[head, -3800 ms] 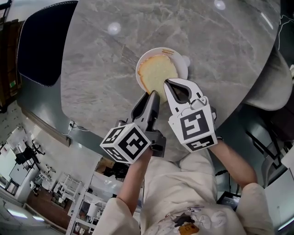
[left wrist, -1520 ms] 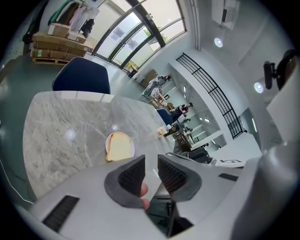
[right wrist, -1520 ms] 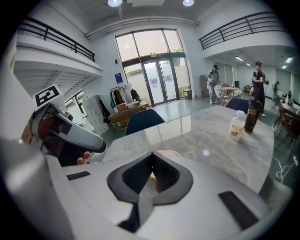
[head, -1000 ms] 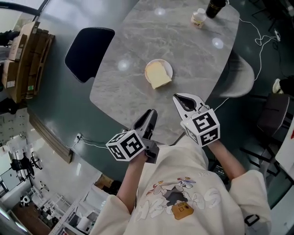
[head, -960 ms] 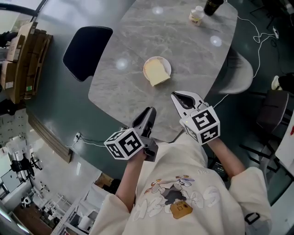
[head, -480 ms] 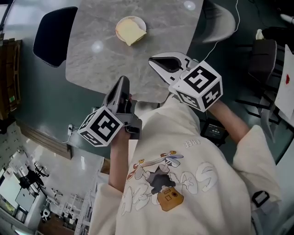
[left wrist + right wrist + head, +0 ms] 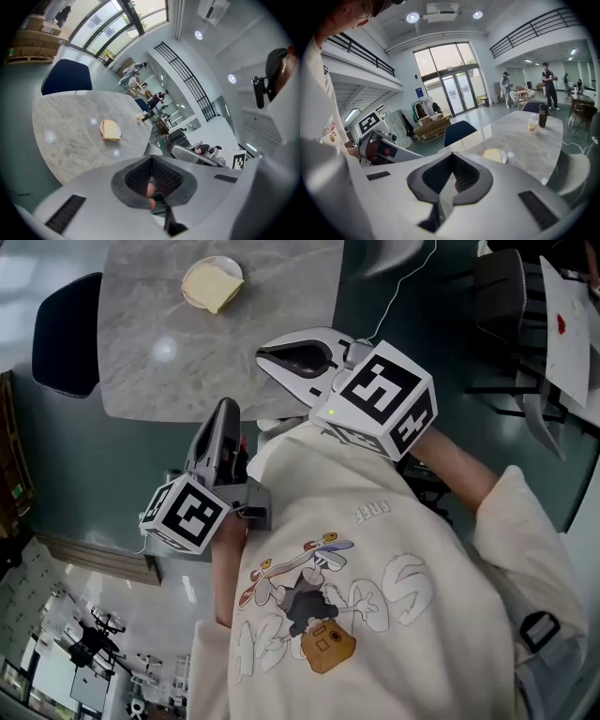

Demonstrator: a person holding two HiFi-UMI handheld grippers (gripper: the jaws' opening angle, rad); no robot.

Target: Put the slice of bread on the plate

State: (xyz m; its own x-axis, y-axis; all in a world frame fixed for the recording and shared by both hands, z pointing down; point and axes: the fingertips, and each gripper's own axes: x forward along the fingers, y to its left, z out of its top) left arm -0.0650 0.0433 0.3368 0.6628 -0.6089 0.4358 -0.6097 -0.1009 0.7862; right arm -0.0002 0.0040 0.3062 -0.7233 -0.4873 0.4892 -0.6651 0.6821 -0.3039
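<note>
The slice of bread [image 7: 214, 285] lies on the small white plate [image 7: 233, 264] on the grey marble table [image 7: 272, 296], far from both grippers. It also shows in the left gripper view as the bread [image 7: 110, 131] and in the right gripper view as the bread [image 7: 492, 155]. My left gripper [image 7: 225, 407] is shut and holds nothing; it sits off the table's near edge, close to the person's body. My right gripper [image 7: 263, 352] is shut and holds nothing too, raised over the table's near corner.
A dark blue chair [image 7: 61, 334] stands at the table's left side. A dark bottle [image 7: 542, 116] and a small jar [image 7: 532, 124] stand at the table's far end. A pale chair [image 7: 389, 254] and cables lie to the right. People stand in the background hall.
The person has backed away from the table with both grippers drawn in toward the body. The bread stays on the plate, now farther off at the upper left.
</note>
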